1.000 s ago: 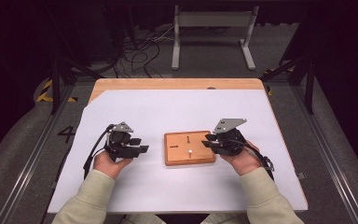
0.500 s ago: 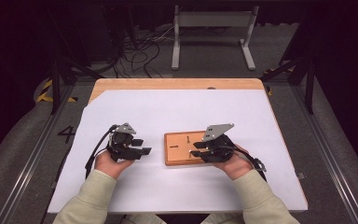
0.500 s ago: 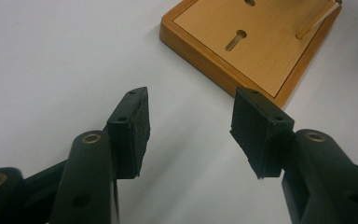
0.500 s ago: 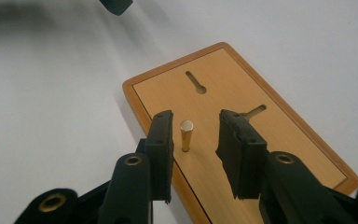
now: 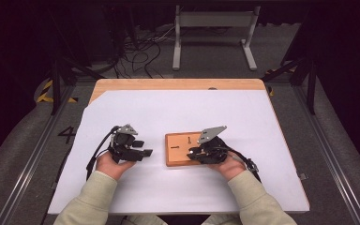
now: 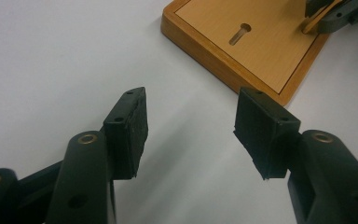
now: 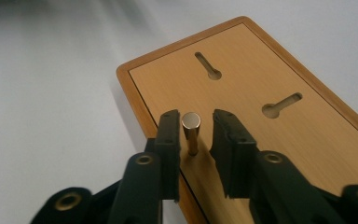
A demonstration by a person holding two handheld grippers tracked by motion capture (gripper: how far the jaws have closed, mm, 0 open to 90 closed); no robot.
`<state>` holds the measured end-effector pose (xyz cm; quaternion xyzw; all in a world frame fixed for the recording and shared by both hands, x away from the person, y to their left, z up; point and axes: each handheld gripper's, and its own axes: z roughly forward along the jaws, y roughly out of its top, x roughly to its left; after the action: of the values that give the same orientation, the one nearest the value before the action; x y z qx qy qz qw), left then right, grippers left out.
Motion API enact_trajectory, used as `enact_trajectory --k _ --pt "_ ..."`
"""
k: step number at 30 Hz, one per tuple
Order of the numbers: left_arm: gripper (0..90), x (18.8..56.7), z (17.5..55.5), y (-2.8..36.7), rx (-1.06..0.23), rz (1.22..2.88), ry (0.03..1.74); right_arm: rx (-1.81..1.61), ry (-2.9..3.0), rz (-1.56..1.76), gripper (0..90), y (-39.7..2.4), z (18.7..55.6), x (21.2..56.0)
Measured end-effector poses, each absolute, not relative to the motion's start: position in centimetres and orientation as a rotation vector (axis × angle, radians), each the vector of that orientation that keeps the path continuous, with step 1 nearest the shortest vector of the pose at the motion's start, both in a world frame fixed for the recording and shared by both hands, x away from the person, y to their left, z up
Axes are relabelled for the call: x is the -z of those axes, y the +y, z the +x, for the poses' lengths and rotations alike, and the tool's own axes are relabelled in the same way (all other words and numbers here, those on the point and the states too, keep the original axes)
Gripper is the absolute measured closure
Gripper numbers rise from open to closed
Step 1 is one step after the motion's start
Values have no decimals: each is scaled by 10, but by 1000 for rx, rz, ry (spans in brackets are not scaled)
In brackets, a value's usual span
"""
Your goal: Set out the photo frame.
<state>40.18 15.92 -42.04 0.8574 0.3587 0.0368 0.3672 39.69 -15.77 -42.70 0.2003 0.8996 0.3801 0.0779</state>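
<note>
Right fingers closing around the peg on the board

My desk [image 5: 178, 112] carries the wooden board [image 5: 176, 149]. My left gripper [image 6: 190, 130] sits just beside it, fingers [image 6: 129, 126] wide, having just opened further, nothing between them. My right gripper [image 7: 196, 140] has just been narrowing; the upright metal peg [image 7: 190, 128] stands between its fingers [image 7: 170, 140], close to one, unclamped.

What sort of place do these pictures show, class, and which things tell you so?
Probably a lab recording bench: a table under a white sheet, dark surroundings with loose floor cables and a metal stand, and a keyhole-slotted wooden board set out for gripper work.
</note>
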Motion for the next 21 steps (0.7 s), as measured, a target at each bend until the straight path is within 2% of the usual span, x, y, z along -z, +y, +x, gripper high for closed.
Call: enact_trajectory --k 5,21 --pt "437 420 402 159 -94 2204 917 -1120 2681 553 828 -155 394 426" --pt "413 420 402 156 -74 2200 913 -1044 2584 382 836 -152 380 430"
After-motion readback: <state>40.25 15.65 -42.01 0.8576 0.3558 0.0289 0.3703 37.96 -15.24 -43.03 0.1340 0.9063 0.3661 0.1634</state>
